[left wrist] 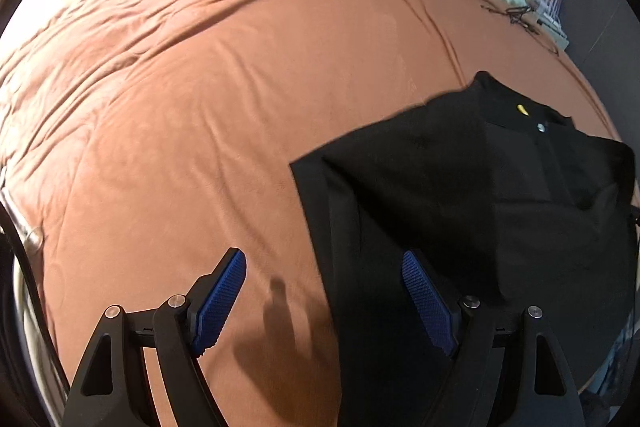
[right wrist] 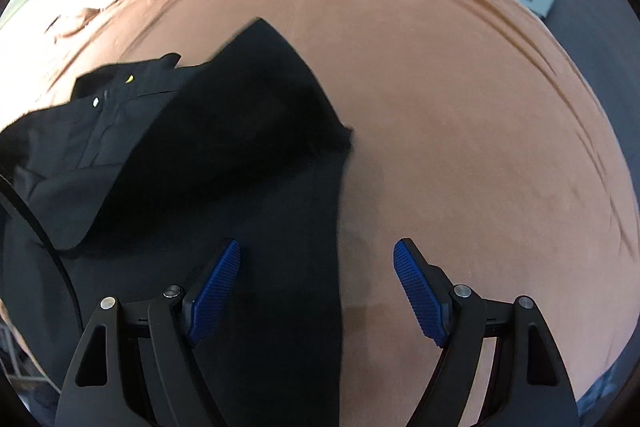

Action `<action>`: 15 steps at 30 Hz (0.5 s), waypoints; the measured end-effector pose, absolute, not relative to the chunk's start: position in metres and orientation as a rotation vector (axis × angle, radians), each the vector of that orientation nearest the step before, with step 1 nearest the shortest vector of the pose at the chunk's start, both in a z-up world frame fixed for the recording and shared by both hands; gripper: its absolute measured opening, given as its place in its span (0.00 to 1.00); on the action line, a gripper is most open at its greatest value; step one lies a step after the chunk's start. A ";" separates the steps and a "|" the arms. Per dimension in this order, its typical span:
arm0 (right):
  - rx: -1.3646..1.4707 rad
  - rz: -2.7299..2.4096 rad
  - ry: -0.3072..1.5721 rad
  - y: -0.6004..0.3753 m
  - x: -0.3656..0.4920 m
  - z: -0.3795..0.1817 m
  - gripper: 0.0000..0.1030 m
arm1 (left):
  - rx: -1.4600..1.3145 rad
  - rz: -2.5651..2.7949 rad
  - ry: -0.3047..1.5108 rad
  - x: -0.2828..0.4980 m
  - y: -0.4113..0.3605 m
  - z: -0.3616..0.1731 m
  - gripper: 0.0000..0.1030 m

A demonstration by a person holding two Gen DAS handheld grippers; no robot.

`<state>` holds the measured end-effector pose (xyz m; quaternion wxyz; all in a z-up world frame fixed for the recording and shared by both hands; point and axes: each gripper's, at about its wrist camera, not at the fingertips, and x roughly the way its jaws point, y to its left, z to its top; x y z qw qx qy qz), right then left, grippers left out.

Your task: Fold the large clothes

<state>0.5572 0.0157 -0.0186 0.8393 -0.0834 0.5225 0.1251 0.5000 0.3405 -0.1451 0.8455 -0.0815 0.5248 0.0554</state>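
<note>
Both grippers — left (left wrist: 324, 291), right (right wrist: 316, 287) — spread wide, pinching nothing. Black shirt (left wrist: 460, 187) lies on the brown sheet (left wrist: 200, 107), lower right of the left view — sleeves folded in.

The black shirt (left wrist: 480, 195) is matt woven cloth with a shiny metal snap (left wrist: 541, 126) at its collar. Under it, the rust-brown bedspread (left wrist: 200, 115) looks soft, smooth, faintly creased. The fingers (right wrist: 216, 291) bear blue ribbed rubbery pads.
</note>
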 end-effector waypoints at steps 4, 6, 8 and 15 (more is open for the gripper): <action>-0.172 0.295 1.078 0.030 0.585 -0.011 0.76 | -0.200 0.085 1.092 0.528 0.346 -0.150 0.79; -0.164 0.303 1.061 0.035 0.600 -0.008 0.76 | -0.205 0.075 1.072 0.540 0.348 -0.150 0.79; -0.146 0.307 1.039 0.039 0.613 -0.005 0.76 | -0.207 0.073 1.058 0.550 0.350 -0.149 0.79; 0.012 0.379 0.994 0.033 0.637 -0.002 0.25 | -0.269 0.008 1.016 0.575 0.353 -0.152 0.47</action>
